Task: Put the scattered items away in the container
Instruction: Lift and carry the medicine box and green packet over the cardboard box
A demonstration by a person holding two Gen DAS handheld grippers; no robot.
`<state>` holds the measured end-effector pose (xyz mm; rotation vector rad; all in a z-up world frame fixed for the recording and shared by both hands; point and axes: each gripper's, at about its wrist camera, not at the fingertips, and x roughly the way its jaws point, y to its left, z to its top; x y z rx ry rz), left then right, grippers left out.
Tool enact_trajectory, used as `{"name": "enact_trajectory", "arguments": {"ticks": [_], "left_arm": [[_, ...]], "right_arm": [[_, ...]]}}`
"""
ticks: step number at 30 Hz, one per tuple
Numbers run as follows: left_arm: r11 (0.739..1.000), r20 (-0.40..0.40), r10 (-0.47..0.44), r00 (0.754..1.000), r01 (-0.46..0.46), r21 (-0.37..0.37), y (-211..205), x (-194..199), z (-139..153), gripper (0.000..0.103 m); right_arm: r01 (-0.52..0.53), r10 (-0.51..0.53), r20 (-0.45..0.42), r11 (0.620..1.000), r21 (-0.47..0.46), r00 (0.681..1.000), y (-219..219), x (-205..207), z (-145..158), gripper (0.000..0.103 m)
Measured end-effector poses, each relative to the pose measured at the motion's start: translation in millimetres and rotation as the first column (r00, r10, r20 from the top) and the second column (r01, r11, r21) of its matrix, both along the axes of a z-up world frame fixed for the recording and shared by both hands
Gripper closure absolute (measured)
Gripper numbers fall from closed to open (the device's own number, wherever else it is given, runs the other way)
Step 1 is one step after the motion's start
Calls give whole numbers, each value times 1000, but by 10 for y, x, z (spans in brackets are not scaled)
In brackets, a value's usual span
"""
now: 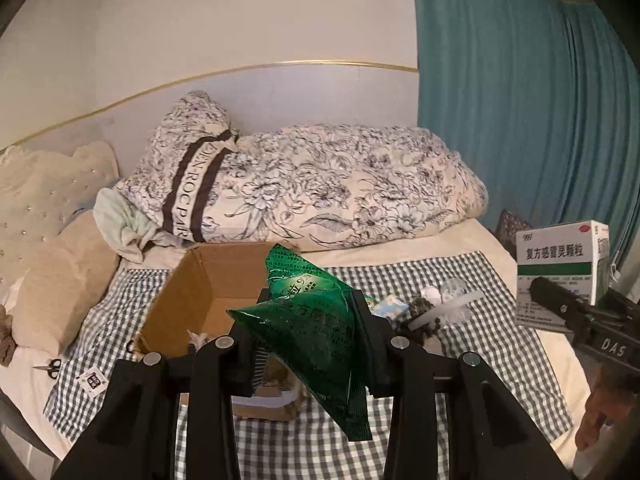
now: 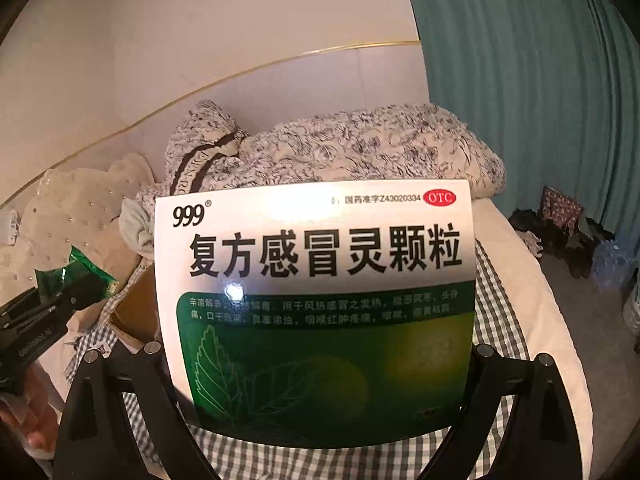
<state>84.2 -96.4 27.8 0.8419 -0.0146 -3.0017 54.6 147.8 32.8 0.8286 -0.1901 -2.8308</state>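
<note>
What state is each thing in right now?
Left gripper: jaws shut on the green sachet, held above the bed.
Right gripper: jaws shut on the medicine box, upright, lifted.
Cardboard box: open, flaps up, on the checked cloth.
Scissors: lying on the bed, outside the cardboard box.
Beads: loose on the checked cloth.

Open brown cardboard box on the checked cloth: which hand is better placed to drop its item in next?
Probably the left. The left gripper holds the green foil sachet right by the box; the right gripper, with the white-and-green medicine carton, is further aside.
</note>
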Motion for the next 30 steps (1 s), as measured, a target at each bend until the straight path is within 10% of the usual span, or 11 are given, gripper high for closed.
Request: {"name": "enact_trajectory", "arguments": {"ticks": [30], "left_arm": [[984,26,171,985,-173,49,-1360,0,-86,66]], "right_arm": [[-174,176,-19,981,86,984,-1420,-302,144,9]]}}
